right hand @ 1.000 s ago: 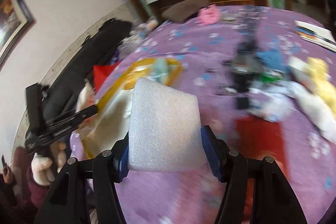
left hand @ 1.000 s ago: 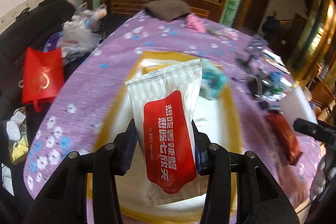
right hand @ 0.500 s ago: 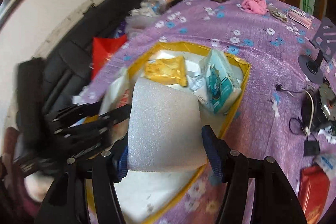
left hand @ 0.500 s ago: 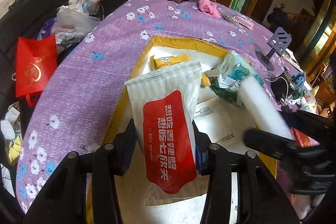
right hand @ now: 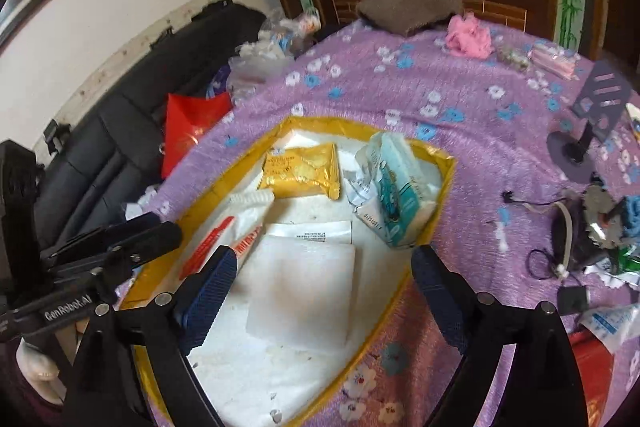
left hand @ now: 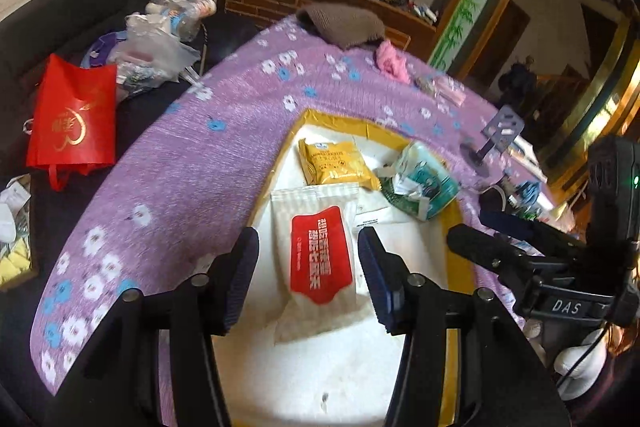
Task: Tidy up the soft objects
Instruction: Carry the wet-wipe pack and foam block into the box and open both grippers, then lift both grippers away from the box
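Note:
A yellow-rimmed tray with a white floor [left hand: 280, 163] [right hand: 444, 183] lies on the purple flowered tablecloth. My left gripper [left hand: 308, 279] is open above a white wet-wipe pack with a red label [left hand: 320, 255] that lies in the tray. My right gripper [right hand: 324, 299] is open above a white foam sheet [right hand: 304, 295] lying in the tray. A yellow snack pack [left hand: 334, 163] [right hand: 300, 171] and a teal tissue pack [left hand: 420, 183] [right hand: 396, 195] lie at the tray's far end. The wipe pack shows at the left in the right wrist view [right hand: 224, 239].
A brown knit cloth [right hand: 408, 9] and a pink cloth [right hand: 468, 37] lie at the table's far edge. A phone stand [right hand: 592, 115], cables and clutter [right hand: 588, 227] sit to the right. A red bag [left hand: 72, 119] and plastic bags [left hand: 156, 43] rest on the black sofa at left.
Both grippers have opened. The wet-wipe pack has dropped from my left gripper into the tray, and the foam sheet has dropped from my right gripper into the tray.

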A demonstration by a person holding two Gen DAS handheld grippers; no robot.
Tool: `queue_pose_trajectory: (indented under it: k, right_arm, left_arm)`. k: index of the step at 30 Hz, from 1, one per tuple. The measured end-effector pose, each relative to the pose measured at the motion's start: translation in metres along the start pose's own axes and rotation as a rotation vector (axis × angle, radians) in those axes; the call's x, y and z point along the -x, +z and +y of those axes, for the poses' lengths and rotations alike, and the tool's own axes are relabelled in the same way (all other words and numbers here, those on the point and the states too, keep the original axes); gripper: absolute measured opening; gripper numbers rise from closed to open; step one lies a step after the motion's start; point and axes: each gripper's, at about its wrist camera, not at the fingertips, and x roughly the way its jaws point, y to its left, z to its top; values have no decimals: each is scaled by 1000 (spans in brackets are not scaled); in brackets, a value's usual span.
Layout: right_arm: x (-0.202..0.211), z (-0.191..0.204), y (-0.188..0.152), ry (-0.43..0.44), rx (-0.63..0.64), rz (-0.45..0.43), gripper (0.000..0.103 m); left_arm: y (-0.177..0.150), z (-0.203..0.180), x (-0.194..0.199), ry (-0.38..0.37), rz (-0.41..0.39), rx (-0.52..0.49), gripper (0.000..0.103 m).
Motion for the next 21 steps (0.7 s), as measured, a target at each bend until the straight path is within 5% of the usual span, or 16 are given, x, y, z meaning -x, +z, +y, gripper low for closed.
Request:
queue_pose_trajectory:
  k: [8, 12, 14, 18, 21]
  right_arm:
    - [63, 34, -28, 54, 119, -135, 90]
    - [98, 71, -40, 147, 229, -189, 95]
    - [111, 79, -48, 182, 259, -214, 96]
    - [124, 71, -60, 200, 244, -245, 98]
    - [124, 53, -63, 170, 204, -240, 99]
  left_arm:
    - [-16, 31, 80, 63, -190, 114, 50]
    - [-19, 96, 175, 316, -421, 292, 50]
    - [-27, 122, 215, 452, -496, 369, 58]
    - [-45, 137, 247, 564, -545, 374, 62]
    - [-52, 130, 234, 517, -500, 324, 65]
